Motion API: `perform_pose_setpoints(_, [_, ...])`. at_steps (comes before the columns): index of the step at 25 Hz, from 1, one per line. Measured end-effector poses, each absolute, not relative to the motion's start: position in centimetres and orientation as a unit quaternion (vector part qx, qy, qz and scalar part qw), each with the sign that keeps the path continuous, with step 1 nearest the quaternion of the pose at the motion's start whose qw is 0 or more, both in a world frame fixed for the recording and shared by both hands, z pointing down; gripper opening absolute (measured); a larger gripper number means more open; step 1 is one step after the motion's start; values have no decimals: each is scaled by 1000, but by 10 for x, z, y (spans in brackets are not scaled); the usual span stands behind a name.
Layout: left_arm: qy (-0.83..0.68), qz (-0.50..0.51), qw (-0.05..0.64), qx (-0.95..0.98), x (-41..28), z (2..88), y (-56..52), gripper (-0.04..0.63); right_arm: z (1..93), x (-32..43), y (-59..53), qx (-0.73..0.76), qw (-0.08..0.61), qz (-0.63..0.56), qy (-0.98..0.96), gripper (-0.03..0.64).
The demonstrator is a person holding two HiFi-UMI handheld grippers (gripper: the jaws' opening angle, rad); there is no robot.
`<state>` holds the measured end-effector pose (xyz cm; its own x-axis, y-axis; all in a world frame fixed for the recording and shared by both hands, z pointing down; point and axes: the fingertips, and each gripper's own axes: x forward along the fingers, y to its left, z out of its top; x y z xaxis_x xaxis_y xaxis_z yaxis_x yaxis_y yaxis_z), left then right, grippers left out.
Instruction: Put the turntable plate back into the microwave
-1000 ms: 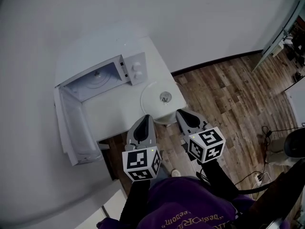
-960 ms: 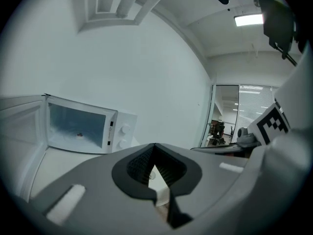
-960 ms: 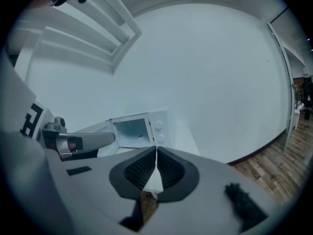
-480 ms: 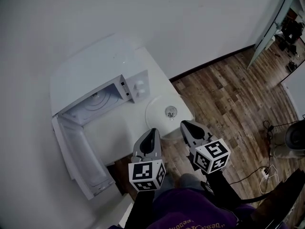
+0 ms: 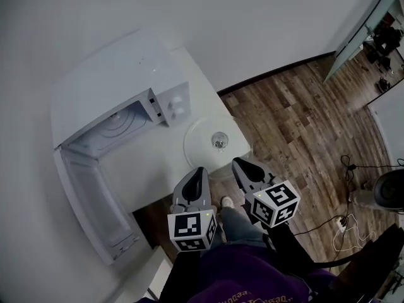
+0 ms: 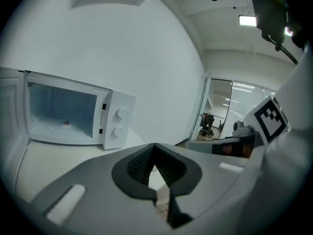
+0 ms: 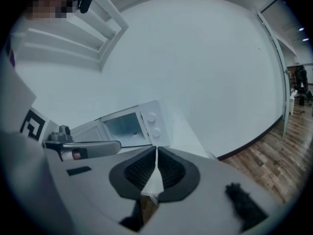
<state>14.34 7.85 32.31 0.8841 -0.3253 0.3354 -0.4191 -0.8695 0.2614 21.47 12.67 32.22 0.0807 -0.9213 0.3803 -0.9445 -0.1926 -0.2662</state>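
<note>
The round glass turntable plate (image 5: 213, 142) lies on the white table (image 5: 148, 169), at its front right corner. The white microwave (image 5: 110, 90) stands at the table's back with its door (image 5: 85, 201) swung open to the left and its cavity (image 5: 117, 128) showing. It appears too in the left gripper view as the microwave (image 6: 73, 116) and in the right gripper view as the microwave (image 7: 134, 126). My left gripper (image 5: 197, 174) is shut and empty, just short of the table's front edge. My right gripper (image 5: 240, 165) is shut and empty, close to the plate's near rim.
The open door sticks out past the table's front left. Wooden floor (image 5: 303, 125) lies to the right of the table, with cables (image 5: 353, 223) further right. A white wall (image 5: 252, 24) runs behind the table. The person's shoe (image 5: 226, 202) shows below the grippers.
Both grippers have sunk a little and stay shut. The head view has shifted, so the microwave and table now sit further left and up in the picture.
</note>
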Motion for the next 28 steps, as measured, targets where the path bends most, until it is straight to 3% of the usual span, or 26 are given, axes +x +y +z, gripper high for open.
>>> perform_pose_setpoints(5, [-204,139,159,956,148,317,80,5,326,212,118,696,39,250,-672,11])
perform_pose_setpoints(12, [-158,137,218,953,168,346,106,5,351,228,130,686,39,285,-669,12])
perform_pose_setpoints(19, [-179,177,212,944,181,382,111,5,378,234,137,680,53,306,-664,12])
perform_pose_setpoints(28, [-176,206,260,927,177,424,134,6,407,239,155,679,40,340,-649,12])
